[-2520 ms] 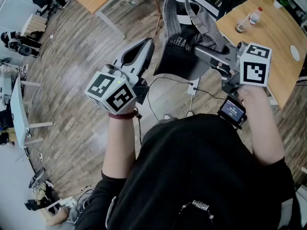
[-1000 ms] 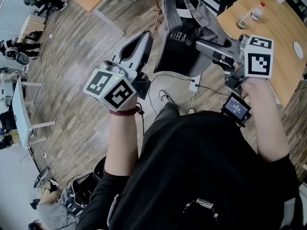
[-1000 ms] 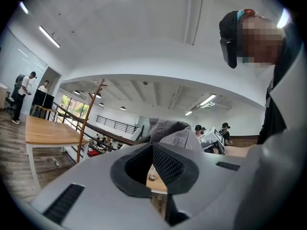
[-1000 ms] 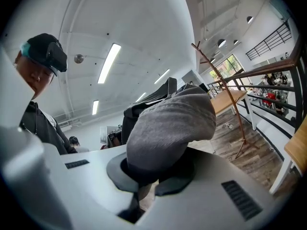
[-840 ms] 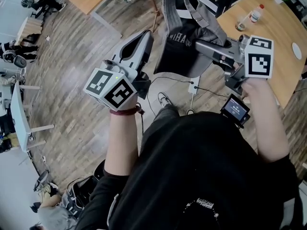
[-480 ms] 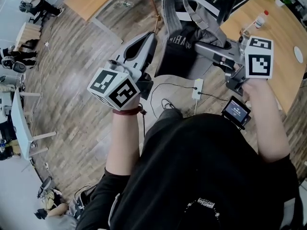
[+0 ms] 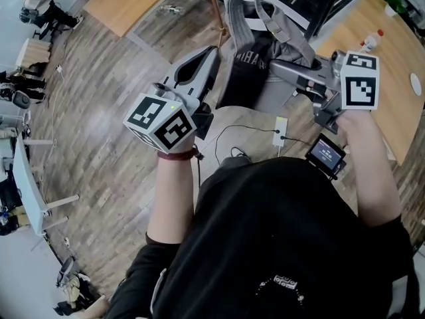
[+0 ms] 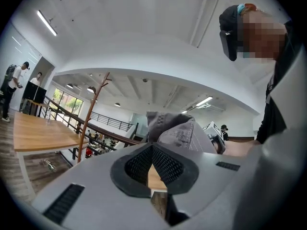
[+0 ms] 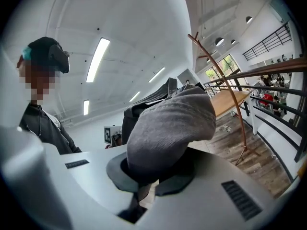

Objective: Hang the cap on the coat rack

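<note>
Moved: both claws and the cap between them have come closer to the coat rack (image 7: pixel 214 2). More of its pole now shows at the top of the head view, and the bottle (image 7: pixel 369 42) has slid towards the right edge.
Right claw (image 9: pixel 151 178): clamped tight on a fold of the cap (image 9: pixel 168 123), which bulges up over the jaws.
Left claw (image 8: pixel 152 147): tips pressed together right at the cap's near edge. Whether any fabric is pinched I cannot tell.
Cap: in the air over the wooden floor, hanging from the right claw, short of the rack and not touching it.
Done: cap picked up and carried most of the way, by my reading.
Left: bring the cap to a branch, hook it over, let go.
Count: one cap, one coat rack, two claws, one bottle, one power strip (image 7: pixel 280 128) on the floor.
</note>
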